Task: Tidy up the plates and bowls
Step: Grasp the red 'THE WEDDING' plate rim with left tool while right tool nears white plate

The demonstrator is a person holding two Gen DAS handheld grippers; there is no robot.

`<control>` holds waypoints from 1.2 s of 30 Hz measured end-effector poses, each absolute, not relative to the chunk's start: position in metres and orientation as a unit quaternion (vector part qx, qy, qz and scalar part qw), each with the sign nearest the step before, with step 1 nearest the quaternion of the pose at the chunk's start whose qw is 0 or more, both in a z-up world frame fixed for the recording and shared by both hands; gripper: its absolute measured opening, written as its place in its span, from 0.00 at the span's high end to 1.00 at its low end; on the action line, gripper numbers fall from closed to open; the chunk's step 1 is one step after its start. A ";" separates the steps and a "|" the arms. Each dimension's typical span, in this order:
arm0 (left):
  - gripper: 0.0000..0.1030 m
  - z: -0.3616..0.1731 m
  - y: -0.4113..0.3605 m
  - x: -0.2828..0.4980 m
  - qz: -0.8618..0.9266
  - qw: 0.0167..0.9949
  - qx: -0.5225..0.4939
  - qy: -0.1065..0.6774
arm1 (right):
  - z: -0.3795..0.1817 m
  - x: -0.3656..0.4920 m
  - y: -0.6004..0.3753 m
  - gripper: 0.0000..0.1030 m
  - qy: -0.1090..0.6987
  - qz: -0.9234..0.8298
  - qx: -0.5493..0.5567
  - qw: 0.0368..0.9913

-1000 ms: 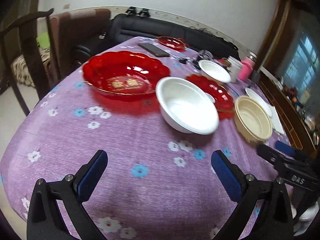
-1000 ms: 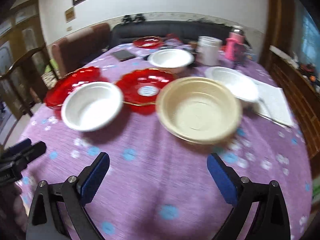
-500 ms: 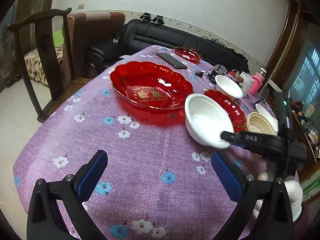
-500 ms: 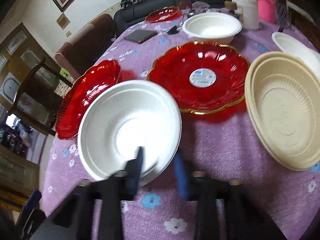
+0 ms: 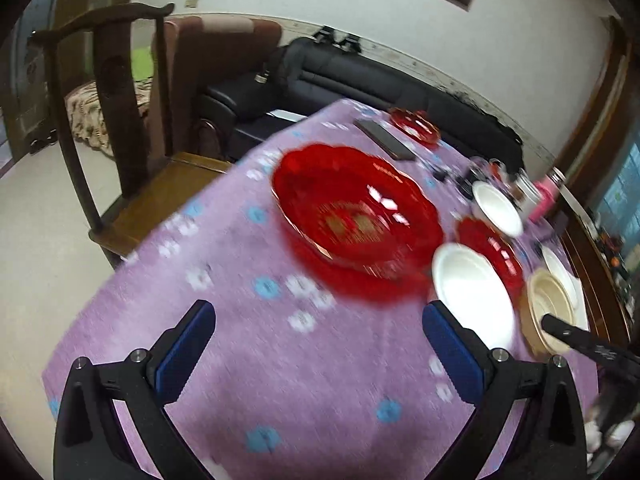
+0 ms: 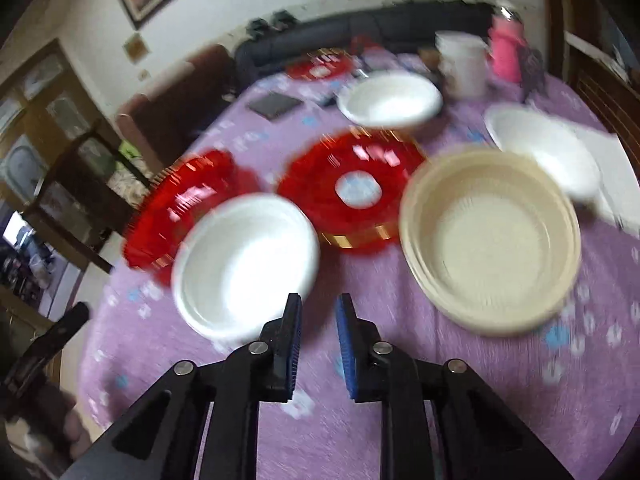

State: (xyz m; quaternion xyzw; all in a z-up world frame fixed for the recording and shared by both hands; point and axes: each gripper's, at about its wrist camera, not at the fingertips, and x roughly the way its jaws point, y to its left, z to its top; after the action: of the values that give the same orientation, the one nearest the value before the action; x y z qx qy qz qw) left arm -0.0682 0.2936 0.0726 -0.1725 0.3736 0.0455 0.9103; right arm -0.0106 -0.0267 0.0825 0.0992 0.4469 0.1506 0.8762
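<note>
My left gripper [image 5: 318, 344] hangs wide open over bare purple tablecloth [image 5: 280, 380], nothing between its blue pads [image 5: 186, 350]. My right gripper [image 6: 318, 330] is nearly closed: its jaws have just drawn in from wide, then eased slightly apart, and a narrow gap shows between the pads with only cloth behind it, so it grips nothing. Just ahead of its left fingertip sits the near white bowl [image 6: 244, 264]; the picture is smeared, so I cannot say whether that tip touches the rim. Behind this bowl lies the big red dish [image 6: 184, 208], partly covered by it. To the right is a red plate [image 6: 352, 190] with a pale label in its middle, and beside that the beige bowl [image 6: 490, 244]. Farther back stand a second white bowl [image 6: 390, 100] and, at the right, a third [image 6: 544, 152]. A small red plate [image 6: 320, 68] lies near the table's far edge.
</note>
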 end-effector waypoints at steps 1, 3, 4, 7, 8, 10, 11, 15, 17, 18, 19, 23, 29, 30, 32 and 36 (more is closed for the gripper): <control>0.00 0.073 0.300 -0.062 0.053 0.909 -0.176 0.374 | 0.088 0.002 -0.017 0.74 0.444 0.163 0.098 0.876; 0.00 0.072 0.311 -0.047 0.061 0.906 -0.186 0.376 | 0.091 0.025 0.000 0.74 0.447 0.181 0.089 0.872; 0.00 0.070 0.319 -0.036 0.061 0.901 -0.196 0.383 | 0.090 0.038 0.010 0.74 0.449 0.188 0.085 0.869; 0.03 0.062 0.337 -0.011 0.052 0.885 -0.230 0.402 | 0.088 0.072 0.033 0.73 0.468 0.209 0.090 0.854; 0.08 0.060 0.342 -0.003 0.048 0.880 -0.240 0.407 | 0.087 0.084 0.039 0.73 0.474 0.217 0.095 0.848; 0.09 0.055 0.349 0.014 0.039 0.873 -0.252 0.415 | 0.083 0.108 0.059 0.73 0.492 0.236 0.093 0.833; 0.09 0.052 0.352 0.023 0.042 0.871 -0.254 0.418 | 0.080 0.116 0.066 0.73 0.499 0.236 0.089 0.829; 0.09 0.040 0.357 0.060 0.048 0.860 -0.262 0.435 | 0.062 0.143 0.088 0.73 0.525 0.224 0.079 0.818; 0.09 0.033 0.356 0.073 0.045 0.854 -0.266 0.446 | 0.054 0.155 0.098 0.73 0.536 0.215 0.067 0.814; 0.09 0.029 0.355 0.079 0.044 0.851 -0.266 0.451 | 0.051 0.159 0.100 0.73 0.540 0.213 0.063 0.812; 0.09 0.027 0.354 0.083 0.042 0.849 -0.267 0.454 | 0.047 0.163 0.103 0.74 0.545 0.207 0.058 0.810; 0.42 0.024 0.342 0.100 0.030 0.851 -0.236 0.468 | 0.039 0.169 0.111 0.74 0.552 0.204 0.047 0.807; 0.72 0.017 0.341 0.103 0.057 0.848 -0.211 0.483 | 0.040 0.164 0.121 0.78 0.542 0.188 0.013 0.819; 0.72 0.017 0.344 0.100 0.057 0.847 -0.216 0.482 | 0.040 0.162 0.121 0.80 0.541 0.190 0.014 0.819; 0.72 0.020 0.350 0.091 0.060 0.847 -0.221 0.479 | 0.043 0.156 0.123 0.81 0.539 0.201 0.019 0.818; 0.72 0.024 0.357 0.069 0.080 0.852 -0.215 0.471 | 0.050 0.136 0.136 0.81 0.531 0.222 -0.003 0.818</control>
State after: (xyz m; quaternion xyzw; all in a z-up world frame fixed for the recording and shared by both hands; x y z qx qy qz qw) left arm 0.0687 0.3566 0.0238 -0.2150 0.4710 0.0799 0.8518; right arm 0.1360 0.1362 0.0496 -0.0026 0.5306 0.2222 0.8180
